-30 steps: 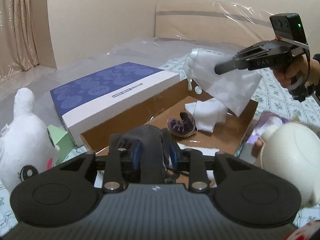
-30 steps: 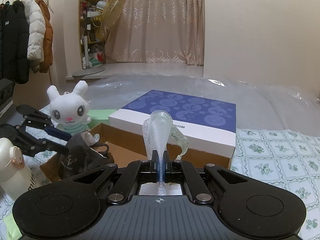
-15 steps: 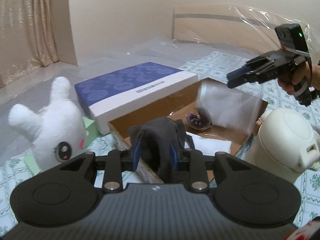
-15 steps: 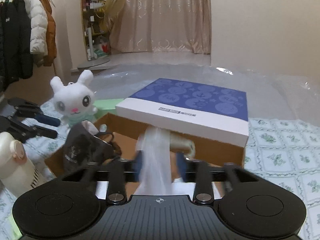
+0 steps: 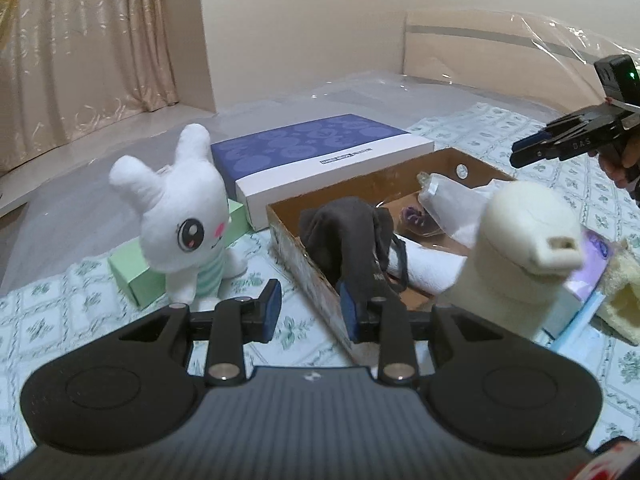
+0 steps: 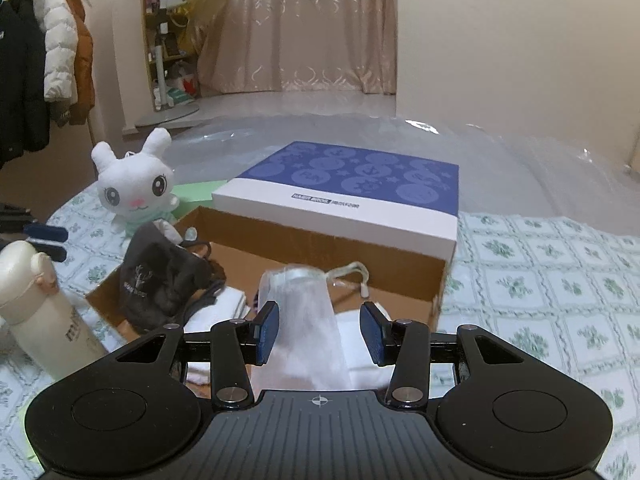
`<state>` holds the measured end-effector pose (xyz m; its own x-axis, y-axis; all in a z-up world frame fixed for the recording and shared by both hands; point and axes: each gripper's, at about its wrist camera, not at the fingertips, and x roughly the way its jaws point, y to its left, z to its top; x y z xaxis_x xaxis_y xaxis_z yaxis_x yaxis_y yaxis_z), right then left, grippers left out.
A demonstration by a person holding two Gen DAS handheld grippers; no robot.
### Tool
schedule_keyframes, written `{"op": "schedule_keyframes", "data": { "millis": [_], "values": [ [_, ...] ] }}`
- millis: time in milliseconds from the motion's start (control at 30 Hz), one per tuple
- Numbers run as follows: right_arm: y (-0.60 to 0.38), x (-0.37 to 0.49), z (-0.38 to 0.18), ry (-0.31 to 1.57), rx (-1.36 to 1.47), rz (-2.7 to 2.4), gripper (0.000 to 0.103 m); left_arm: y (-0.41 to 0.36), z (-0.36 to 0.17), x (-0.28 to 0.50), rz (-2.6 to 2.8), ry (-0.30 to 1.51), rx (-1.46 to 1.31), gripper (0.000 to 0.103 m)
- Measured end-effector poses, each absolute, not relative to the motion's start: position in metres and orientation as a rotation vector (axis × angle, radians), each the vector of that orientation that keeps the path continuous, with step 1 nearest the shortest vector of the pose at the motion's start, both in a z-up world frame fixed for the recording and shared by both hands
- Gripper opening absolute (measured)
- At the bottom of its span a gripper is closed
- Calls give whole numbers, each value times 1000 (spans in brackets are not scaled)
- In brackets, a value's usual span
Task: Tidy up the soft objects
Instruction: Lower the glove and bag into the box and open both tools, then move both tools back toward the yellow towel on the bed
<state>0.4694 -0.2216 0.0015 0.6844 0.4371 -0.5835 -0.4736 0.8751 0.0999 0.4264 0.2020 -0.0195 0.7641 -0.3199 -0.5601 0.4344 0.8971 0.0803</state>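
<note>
An open cardboard box (image 5: 288, 224) (image 6: 320, 240) sits on the patterned bed cover. A dark grey drawstring pouch (image 5: 352, 236) (image 6: 160, 280) lies in its near-left corner. My left gripper (image 5: 310, 310) is open, its right finger close against the pouch. A white mesh drawstring bag (image 6: 308, 320) (image 5: 452, 208) lies in the box, between the open jaws of my right gripper (image 6: 320, 332), which is also seen at the right of the left wrist view (image 5: 524, 156). White folded cloth (image 5: 432, 268) and a purple item (image 5: 416, 216) lie in the box.
A white plush rabbit (image 5: 184, 216) (image 6: 134, 184) stands left of the box by a green carton (image 5: 136, 272). A blue-and-white flat box (image 5: 320, 156) (image 6: 352, 192) lies behind. A cream bottle (image 5: 520, 256) (image 6: 36, 312) stands at the box's near side. A cream plush (image 5: 624, 300) lies at far right.
My left gripper opened, released the dark pouch into the box and pulled back left. My right gripper opened and dropped the white mesh bag into the box.
</note>
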Motion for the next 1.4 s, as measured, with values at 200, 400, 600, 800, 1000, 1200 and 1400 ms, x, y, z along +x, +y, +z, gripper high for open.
{"op": "schedule_keyframes", "data": {
  "millis": [200,400,600,800,1000,1200,1400],
  "values": [
    [-237,435,13,624,-12,483,45,200,-10,386,-346,583,161,30],
    [-252,397,24,630,23,469,45,199,-1,341,-292,611,121,30],
    [-267,359,34,619,54,466,45,202,15,295,-211,595,50,30],
    [-290,309,32,615,116,450,45,181,15,251,-109,606,38,30],
    [-307,266,30,617,162,428,45,161,12,206,-102,612,-71,30],
    [-313,231,27,597,157,400,45,141,13,171,-45,600,-56,31],
    [-314,203,12,626,220,417,45,123,7,150,-19,635,-34,32]
  ]
}}
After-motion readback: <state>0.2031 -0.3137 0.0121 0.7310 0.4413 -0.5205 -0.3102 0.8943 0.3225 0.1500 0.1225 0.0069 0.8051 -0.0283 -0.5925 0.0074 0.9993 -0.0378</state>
